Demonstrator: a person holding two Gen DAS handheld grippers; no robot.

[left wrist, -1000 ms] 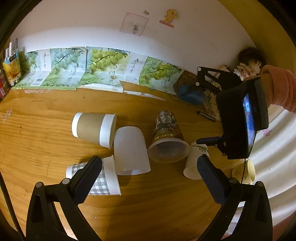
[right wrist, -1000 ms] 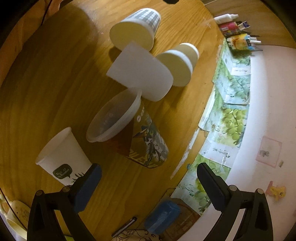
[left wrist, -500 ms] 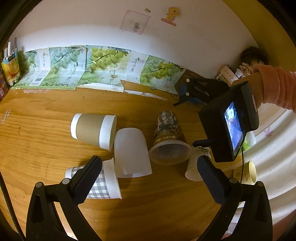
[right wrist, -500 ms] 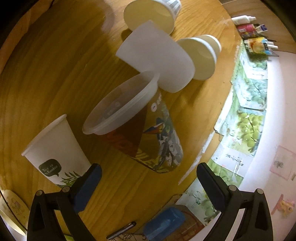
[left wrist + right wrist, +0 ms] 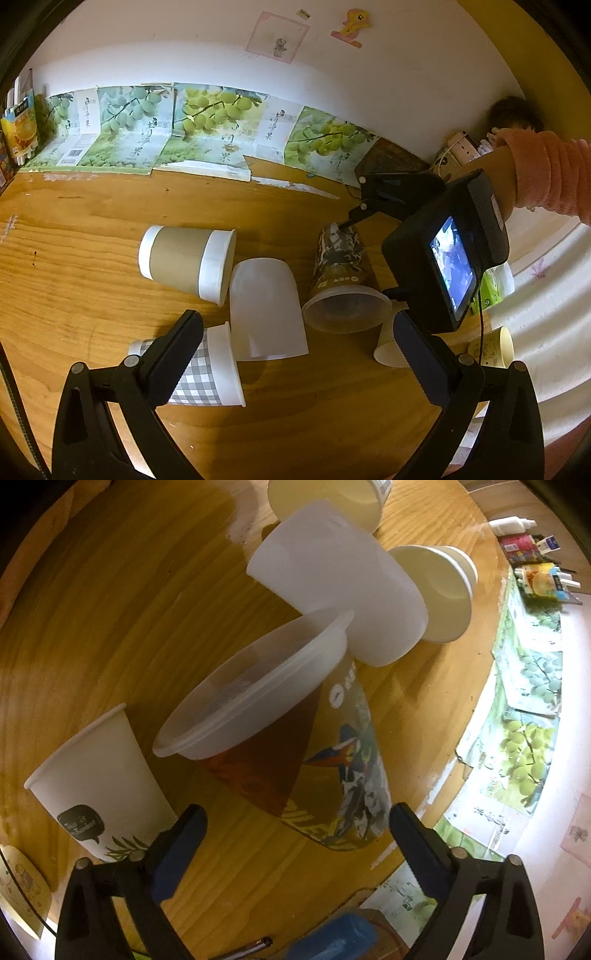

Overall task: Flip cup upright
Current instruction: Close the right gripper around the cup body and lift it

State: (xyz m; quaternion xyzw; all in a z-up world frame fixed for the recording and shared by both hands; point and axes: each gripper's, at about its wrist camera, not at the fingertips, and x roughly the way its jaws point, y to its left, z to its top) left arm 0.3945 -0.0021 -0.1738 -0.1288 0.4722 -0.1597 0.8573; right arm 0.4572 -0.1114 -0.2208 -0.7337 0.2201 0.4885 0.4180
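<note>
Several cups lie on their sides on the wooden table (image 5: 74, 295). A printed plastic cup (image 5: 341, 273) (image 5: 295, 746) lies with its mouth toward the left camera. My right gripper (image 5: 297, 834) is open, its jaws on either side of this cup's base end, not touching. Beside it lie a frosted white cup (image 5: 264, 306) (image 5: 343, 579), a brown-sleeved paper cup (image 5: 184, 258) (image 5: 439, 590) and a grey checked cup (image 5: 207, 373) (image 5: 332, 498). My left gripper (image 5: 295, 343) is open and empty above the frosted cup. The right gripper's body (image 5: 443, 251) shows in the left view.
A white paper cup with a leaf print (image 5: 99, 782) (image 5: 388, 350) stands upright near the printed cup. A yellow cup (image 5: 495, 347) stands at the right table edge. Grape-print cartons (image 5: 203, 125) line the wall. A blue object (image 5: 332, 938) and a pen (image 5: 251, 947) lie near the right gripper.
My right gripper has moved in toward the printed plastic cup, so that its base end now sits between the open jaws. The left gripper has barely moved. The cups have not moved.
</note>
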